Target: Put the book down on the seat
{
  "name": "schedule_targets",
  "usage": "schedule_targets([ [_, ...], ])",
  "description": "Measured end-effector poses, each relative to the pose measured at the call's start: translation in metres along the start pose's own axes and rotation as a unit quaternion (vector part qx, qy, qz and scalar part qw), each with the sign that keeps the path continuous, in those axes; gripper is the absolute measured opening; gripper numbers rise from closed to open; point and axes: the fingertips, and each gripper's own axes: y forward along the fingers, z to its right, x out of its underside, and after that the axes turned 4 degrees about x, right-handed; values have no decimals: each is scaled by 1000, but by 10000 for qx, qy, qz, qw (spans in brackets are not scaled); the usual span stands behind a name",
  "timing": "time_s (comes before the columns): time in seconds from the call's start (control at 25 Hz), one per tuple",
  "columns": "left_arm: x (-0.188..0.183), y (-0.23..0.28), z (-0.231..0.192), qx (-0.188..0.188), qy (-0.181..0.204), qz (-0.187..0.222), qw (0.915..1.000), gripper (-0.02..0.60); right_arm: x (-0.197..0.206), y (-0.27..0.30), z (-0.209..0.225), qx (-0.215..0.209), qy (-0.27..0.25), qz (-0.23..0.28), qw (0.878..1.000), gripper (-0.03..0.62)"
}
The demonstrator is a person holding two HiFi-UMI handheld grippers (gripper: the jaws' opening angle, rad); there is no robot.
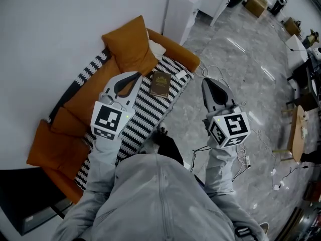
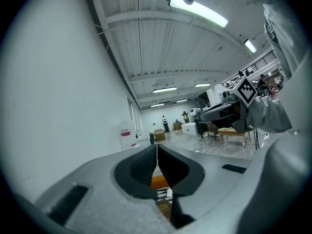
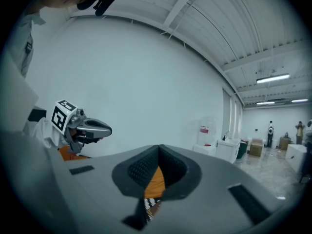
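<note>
The book [image 1: 161,84] lies flat, cover up, on the striped seat [image 1: 145,112] of the sofa in the upper middle of the head view. It is just below the orange cushion [image 1: 131,46] and touches neither tool. The left gripper [image 1: 135,76] hovers just left of it, its fingers [image 2: 144,167] pressed together on nothing. The right gripper [image 1: 209,83] hangs over the marble floor [image 1: 241,64] at centre right, its fingers [image 3: 141,169] likewise pressed together and empty. The placing looks done, so finishing well means lifting the left gripper up and clear without brushing the book's edge or dragging the striped cover, and checking that the book rests fully on the seat. No container takes part here; a cardboard box [image 1: 256,4] at the upper right is too small for its contents to be made out.
</note>
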Motion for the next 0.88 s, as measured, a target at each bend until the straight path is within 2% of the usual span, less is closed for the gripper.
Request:
schedule_targets([
  [0.4, 7, -2, -8, -77, -149, -77, 9998, 28, -2, 10, -10, -170, -54, 13, 9998, 28],
  [0.88, 17, 2, -16, -44, -119, -167, 9998, 28, 2, 27, -18, -252, -28, -60, 9997, 28],
])
